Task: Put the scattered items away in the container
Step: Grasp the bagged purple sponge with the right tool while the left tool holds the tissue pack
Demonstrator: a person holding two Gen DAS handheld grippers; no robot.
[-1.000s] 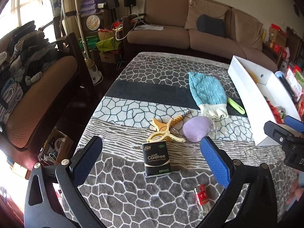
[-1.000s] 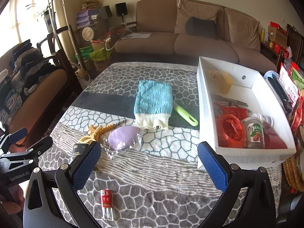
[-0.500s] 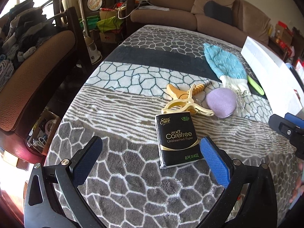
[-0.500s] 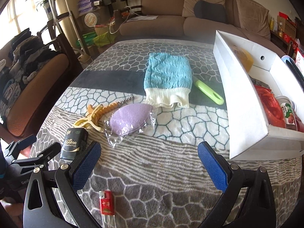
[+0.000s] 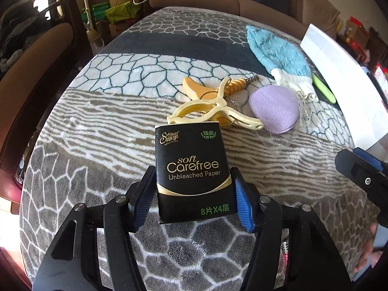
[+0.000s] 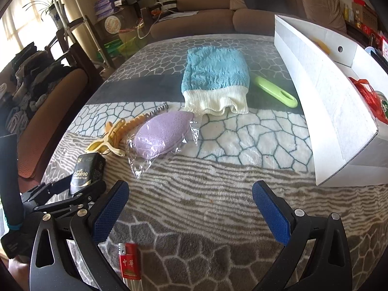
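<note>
Two grippers: both over the patterned blanket [image 6: 218, 194]
Left gripper [image 5: 194, 201]: pads pressed on both sides of the black tissue pack [image 5: 192, 172]
Right gripper [image 6: 191, 213]: spread wide, holding nothing
Lighter [image 6: 129, 262]: at its 7 o'clock
White box [image 6: 327, 111]: at 2 o'clock

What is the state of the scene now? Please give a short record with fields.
left gripper: shut on the black tissue pack
right gripper: open, holds nothing
on the blanket: red lighter, purple sponge, yellow clip, blue mitt, green handle
white box: to the right, partly filled
</note>
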